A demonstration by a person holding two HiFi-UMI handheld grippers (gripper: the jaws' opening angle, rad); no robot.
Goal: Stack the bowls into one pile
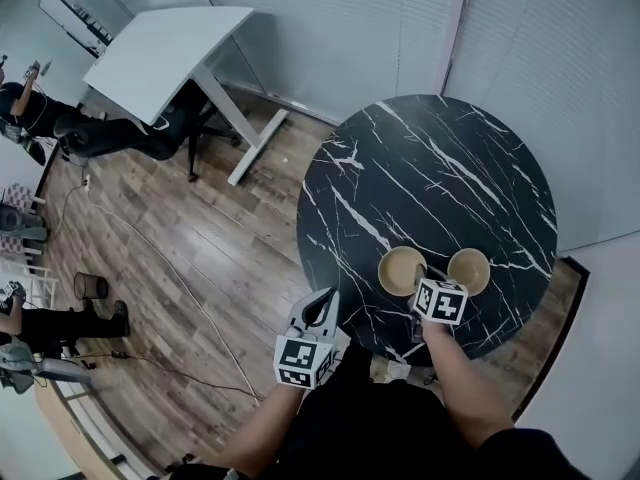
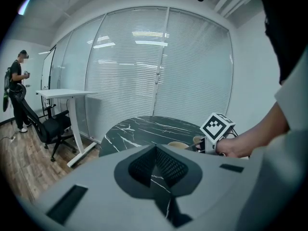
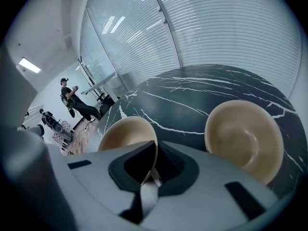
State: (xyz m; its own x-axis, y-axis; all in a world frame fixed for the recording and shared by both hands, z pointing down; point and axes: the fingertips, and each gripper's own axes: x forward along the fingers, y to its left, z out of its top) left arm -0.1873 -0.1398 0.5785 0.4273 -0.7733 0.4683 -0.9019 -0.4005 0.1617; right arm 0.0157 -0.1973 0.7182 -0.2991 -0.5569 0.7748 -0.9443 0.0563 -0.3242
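Two beige bowls stand side by side near the front edge of the round black marble table (image 1: 430, 178). My right gripper (image 1: 419, 290) is shut on the near rim of the left bowl (image 1: 400, 270); in the right gripper view that rim (image 3: 126, 134) runs between the pads (image 3: 153, 165). The right bowl (image 1: 468, 270) sits free and upright on the table, and the right gripper view shows this second bowl (image 3: 244, 138) empty. My left gripper (image 1: 324, 306) hangs just off the table's left front edge, jaws together (image 2: 155, 150), holding nothing.
A white desk (image 1: 165, 58) and a black office chair (image 1: 185, 118) stand on the wood floor to the left. A person (image 2: 17, 95) stands beyond them. A small bin (image 1: 90, 286) and loose cables lie on the floor. Blinds cover the window wall behind the table.
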